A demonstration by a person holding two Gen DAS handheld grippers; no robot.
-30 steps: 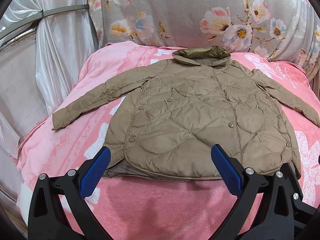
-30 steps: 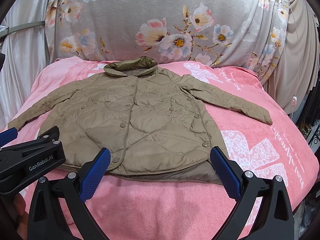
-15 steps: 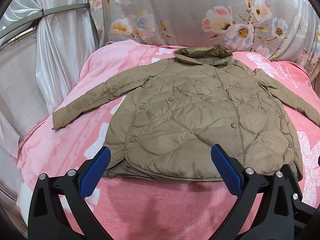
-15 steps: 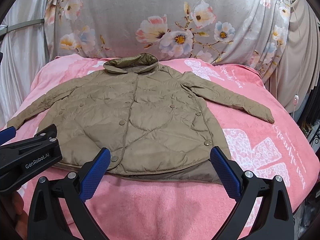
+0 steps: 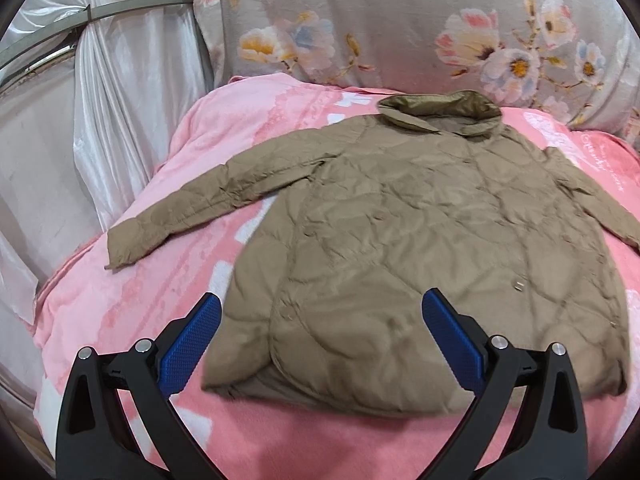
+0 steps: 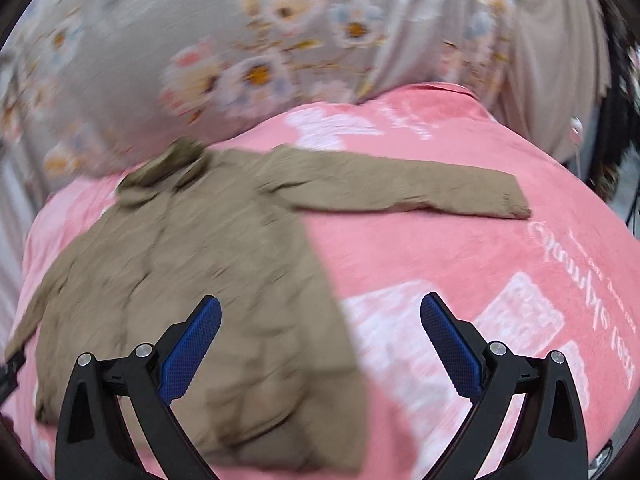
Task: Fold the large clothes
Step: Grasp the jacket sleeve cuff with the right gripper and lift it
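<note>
A tan quilted jacket (image 5: 420,248) lies flat and face up on a pink blanket (image 5: 132,304), collar at the far side, both sleeves spread out. Its left sleeve (image 5: 192,208) reaches toward the left edge. In the blurred right wrist view the jacket (image 6: 192,280) fills the left half and its right sleeve (image 6: 400,188) stretches right. My left gripper (image 5: 322,340) is open and empty, above the jacket's near left hem. My right gripper (image 6: 320,340) is open and empty, above the jacket's right side edge.
A grey floral cloth (image 5: 400,24) hangs behind the bed. White satin drapes (image 5: 120,80) stand at the left. The blanket (image 6: 480,280) has white lettering at the right, and beige curtains (image 6: 552,60) hang at the far right.
Both grippers moved forward over the jacket. The right gripper swung to the right fast, so its view is blurred and the right sleeve is now central. Both stay open.
</note>
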